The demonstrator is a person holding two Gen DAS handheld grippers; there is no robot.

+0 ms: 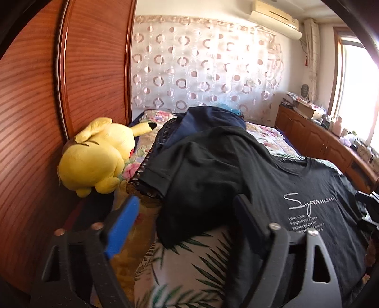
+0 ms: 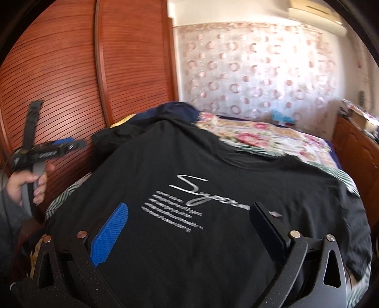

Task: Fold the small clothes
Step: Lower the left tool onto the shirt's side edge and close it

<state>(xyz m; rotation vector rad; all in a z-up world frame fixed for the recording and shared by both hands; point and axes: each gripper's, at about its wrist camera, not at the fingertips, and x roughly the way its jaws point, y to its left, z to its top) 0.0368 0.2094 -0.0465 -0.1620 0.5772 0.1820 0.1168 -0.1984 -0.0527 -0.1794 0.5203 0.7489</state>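
To my left stands a reddish wooden wardrobe (image 1: pixel 94 71) with ribbed doors. Ahead, a sheer curtain (image 1: pixel 201 64) patterned with rings covers the wall beneath an air conditioner (image 1: pixel 274 19). Sunlight pours through the window (image 1: pixel 357 94) above low wooden cabinets (image 1: pixel 315 137).

My black shirt (image 1: pixel 272 180) hides most of the bed (image 1: pixel 189 255); its small print (image 2: pixel 173 213) is blurred, and its hem runs past the bottom edge.

Both cameras ride low over the bed's near end, looking past their own fingers toward the patterned curtain (image 1: pixel 208 71) at frame top. The left view sits nearer the wooden wardrobe (image 1: pixel 35 142); the right hangs close above the black T-shirt (image 2: pixel 213 189). They share shirt, curtain and wardrobe.
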